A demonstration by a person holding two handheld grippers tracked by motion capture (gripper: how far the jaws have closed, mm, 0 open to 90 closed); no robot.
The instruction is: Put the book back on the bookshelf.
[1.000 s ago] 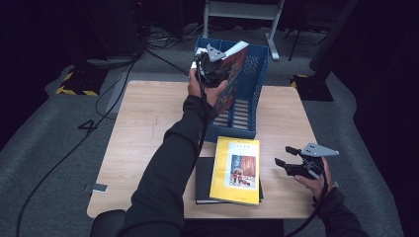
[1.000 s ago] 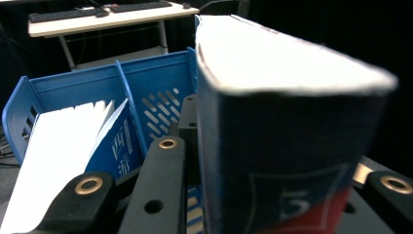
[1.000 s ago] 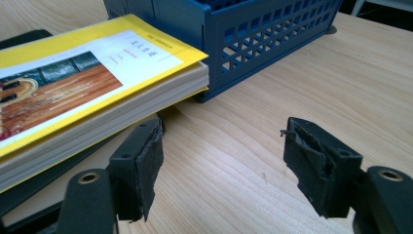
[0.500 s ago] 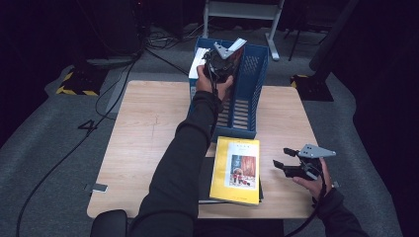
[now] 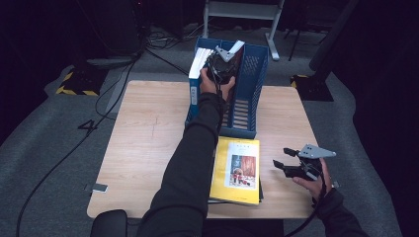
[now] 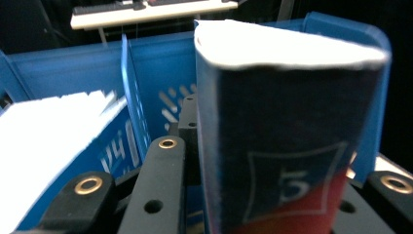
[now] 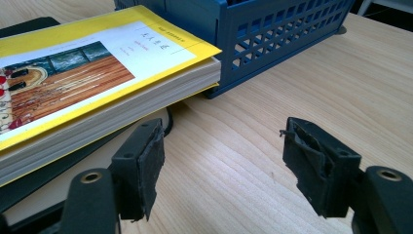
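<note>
A: Now, item one. What does your left gripper [image 5: 223,63] have?

B: A thick book [image 6: 287,141], dark blue spine over a red lower band with a boxed numeral 5. Your jaws are clamped on its two covers, wide apart because the volume is fat. It stands upright, its white page edge on top.

A: Location?

B: Inside the blue file rack [image 5: 257,74], at the table's twelve o'clock edge in the high view. In the left gripper view a blue divider [image 6: 134,112] stands at ten o'clock from the book, and beyond it, at nine o'clock, leans a white-edged volume [image 6: 46,131] in the next compartment.

A: Item two, your right gripper [image 5: 289,166].

B: Jaws spread apart, nothing between the pads [image 7: 148,165]. It hangs just over the wooden table [image 5: 143,143] near the four o'clock corner, held level and aimed toward nine o'clock.

A: Item three?

B: A yellow book [image 5: 237,170] with a picture on its cover, lying flat at six o'clock, stacked on a black book [image 7: 29,24]. Its far corner sits just beside the rack's near end. Your right gripper is near its edge, apart from it.
</note>
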